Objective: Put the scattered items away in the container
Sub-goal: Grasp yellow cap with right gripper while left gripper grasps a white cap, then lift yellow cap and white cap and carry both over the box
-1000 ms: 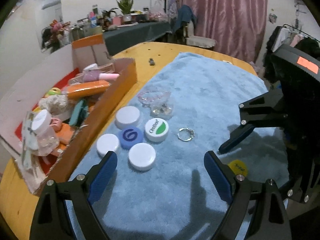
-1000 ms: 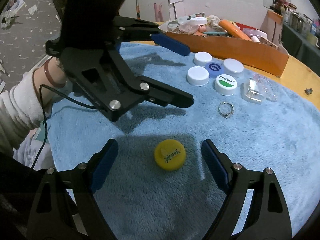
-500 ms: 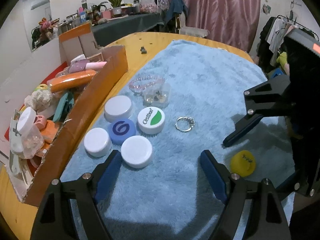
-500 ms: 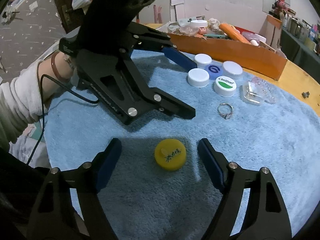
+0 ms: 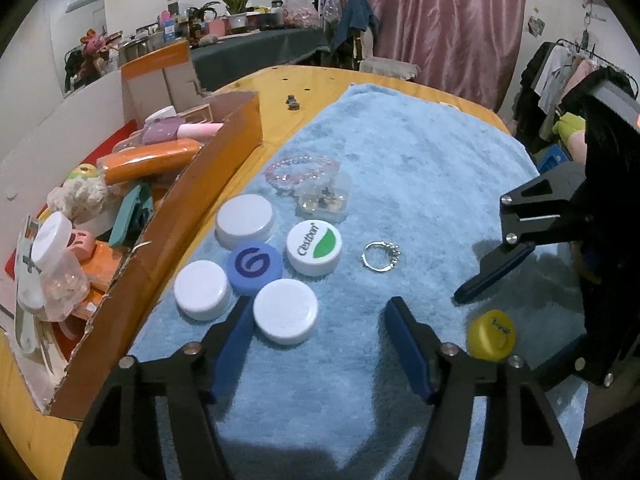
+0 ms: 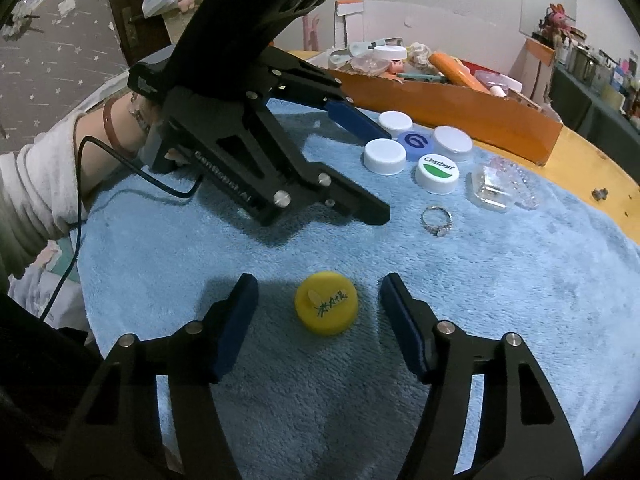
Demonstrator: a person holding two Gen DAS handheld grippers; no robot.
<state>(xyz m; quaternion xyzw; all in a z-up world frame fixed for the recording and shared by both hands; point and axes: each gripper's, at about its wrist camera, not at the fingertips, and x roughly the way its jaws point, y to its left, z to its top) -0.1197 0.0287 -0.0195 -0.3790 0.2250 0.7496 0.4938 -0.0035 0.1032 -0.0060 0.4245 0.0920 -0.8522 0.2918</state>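
Note:
Several bottle caps lie on a blue towel (image 5: 420,168): white caps (image 5: 286,317), a blue cap (image 5: 254,264), a white-green cap (image 5: 314,246), and a yellow cap (image 6: 326,303) apart from them. A silver ring (image 5: 381,256), a pink bead bracelet (image 5: 301,169) and a clear small case (image 5: 325,200) lie nearby. My left gripper (image 5: 320,320) is open; its left finger is just beside the nearest white cap. My right gripper (image 6: 318,294) is open with the yellow cap between its fingers, not touching. An orange cardboard box (image 5: 168,240) full of items stands left.
The towel covers a round wooden table (image 5: 280,92). A small metal part (image 5: 293,102) lies on the bare wood behind the box. In the right wrist view the left gripper (image 6: 356,168) reaches across above the towel towards the caps (image 6: 385,156).
My left gripper has moved forward and down towards the caps, so the nearest white cap now sits by its left finger. My right gripper has edged closer around the yellow cap.

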